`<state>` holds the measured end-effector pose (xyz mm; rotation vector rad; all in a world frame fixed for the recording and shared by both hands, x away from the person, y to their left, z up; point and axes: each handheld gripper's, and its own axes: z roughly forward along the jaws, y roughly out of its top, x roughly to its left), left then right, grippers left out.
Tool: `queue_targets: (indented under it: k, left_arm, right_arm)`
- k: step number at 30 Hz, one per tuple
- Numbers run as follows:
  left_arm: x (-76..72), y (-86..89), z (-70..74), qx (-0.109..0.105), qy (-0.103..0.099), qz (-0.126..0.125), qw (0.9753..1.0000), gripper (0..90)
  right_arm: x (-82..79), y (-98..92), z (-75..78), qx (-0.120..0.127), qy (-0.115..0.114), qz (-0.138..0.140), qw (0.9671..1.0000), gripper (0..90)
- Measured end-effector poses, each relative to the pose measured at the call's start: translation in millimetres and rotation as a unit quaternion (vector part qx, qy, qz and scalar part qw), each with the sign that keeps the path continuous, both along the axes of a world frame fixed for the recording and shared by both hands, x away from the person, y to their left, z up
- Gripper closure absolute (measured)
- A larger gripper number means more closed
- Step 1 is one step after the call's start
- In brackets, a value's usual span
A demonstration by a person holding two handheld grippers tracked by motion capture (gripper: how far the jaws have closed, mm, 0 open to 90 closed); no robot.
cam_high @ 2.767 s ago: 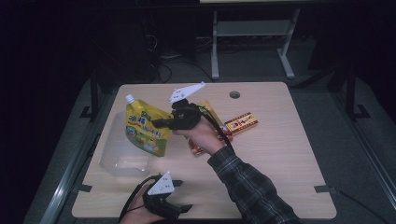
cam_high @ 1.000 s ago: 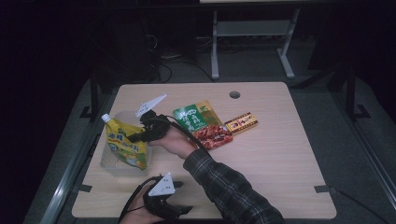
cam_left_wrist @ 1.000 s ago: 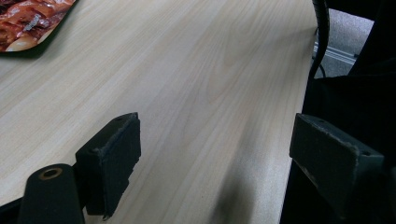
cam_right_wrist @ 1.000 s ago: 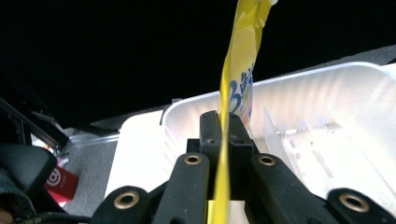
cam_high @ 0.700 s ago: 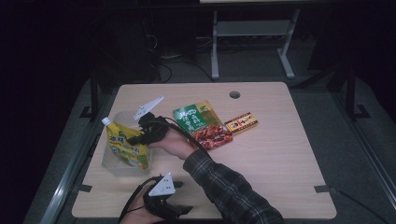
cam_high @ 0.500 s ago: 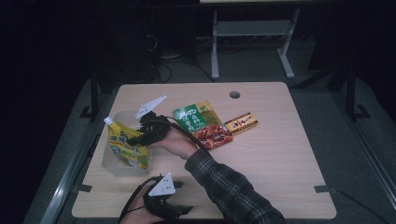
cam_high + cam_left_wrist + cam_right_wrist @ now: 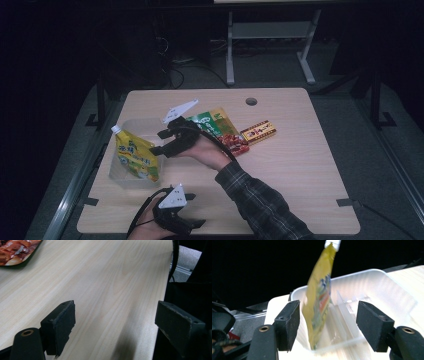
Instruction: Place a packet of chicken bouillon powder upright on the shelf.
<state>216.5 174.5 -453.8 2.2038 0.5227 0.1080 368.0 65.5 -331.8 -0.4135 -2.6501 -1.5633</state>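
Right tool [image 7: 328,322] agape behind pouch [image 7: 319,297]

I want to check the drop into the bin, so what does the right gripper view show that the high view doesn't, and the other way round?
Right gripper view: a divider rib inside the clear tub, and the open gap between the right hand-held gripper and the pouch. High view: the left hand-held gripper, the green packet and the red snack bar. Both: the yellow pouch standing in the tub.
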Motion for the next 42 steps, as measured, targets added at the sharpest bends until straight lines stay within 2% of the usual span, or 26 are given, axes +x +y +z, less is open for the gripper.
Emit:
queue_targets:
  k: [5,10,15,17,20,23,26,28,32,36,38,40,42]
  left_arm:
    - [1.8,0.9,-0.3,-0.001,0.0,0.005,1.0,16.3]
    - [4.5,0.6,-0.4,-0.001,-0.001,0.006,1.0,16.3]
    - [9.1,0.0,-0.7,-0.004,0.002,0.007,1.0,16.3]
    - [10.0,-0.5,-0.5,-0.001,0.001,0.004,1.0,16.3]
    - [8.8,-1.0,-0.8,-0.001,0.001,0.004,1.0,16.3]
    - [8.2,-1.4,-0.9,0.001,-0.002,0.004,1.0,16.3]
    - [9.3,-1.9,-1.0,0.004,-0.004,0.005,1.0,16.3]
    - [9.4,-2.2,-0.9,0.001,0.0,0.011,0.9999,16.3]
    - [12.8,-1.7,0.9,0.005,-0.004,0.008,0.9999,16.3]
    - [17.3,-2.3,1.4,0.003,-0.005,0.007,1.0,16.3]
    - [18.0,-2.4,2.2,-0.002,-0.005,0.006,1.0,16.3]
    - [18.7,-2.0,2.8,-0.001,-0.007,0.005,1.0,16.3]
    - [20.4,-2.2,3.6,0.003,-0.01,0.002,0.9999,16.3]
  right_arm:
    - [-2.4,-25.7,-2.1,0.001,-0.003,-0.018,0.9998,33.8]
    - [-6.4,-54.7,-6.4,-0.006,-0.007,-0.054,0.9985,32.4]
    - [-11.7,-86.3,-15.6,-0.015,-0.013,-0.09,0.9958,32.2]
    - [-14.7,-102.8,-22.1,-0.024,-0.017,-0.11,0.9935,31.6]
    - [-18.4,-121.4,-29.4,-0.023,-0.016,-0.13,0.9911,31.1]
    - [-24.7,-144.2,-39.3,-0.021,-0.01,-0.155,0.9877,30.7]
    - [-29.2,-165.9,-50.4,-0.034,-0.008,-0.176,0.9837,29.5]
    - [-32.5,-179.9,-57.8,-0.046,-0.005,-0.194,0.9799,28.7]
    - [-38.3,-207.7,-73.6,-0.052,0.002,-0.225,0.9731,28.3]
    - [-45.8,-229.8,-84.8,-0.06,0.011,-0.248,0.9668,27.5]
    - [-49.8,-238.3,-90.8,-0.072,0.01,-0.26,0.9627,27.3]
    - [-51.6,-246.1,-97.4,-0.08,0.021,-0.268,0.9598,26.4]
    - [-54.2,-252.8,-101.2,-0.086,0.023,-0.282,0.9553,26.4]
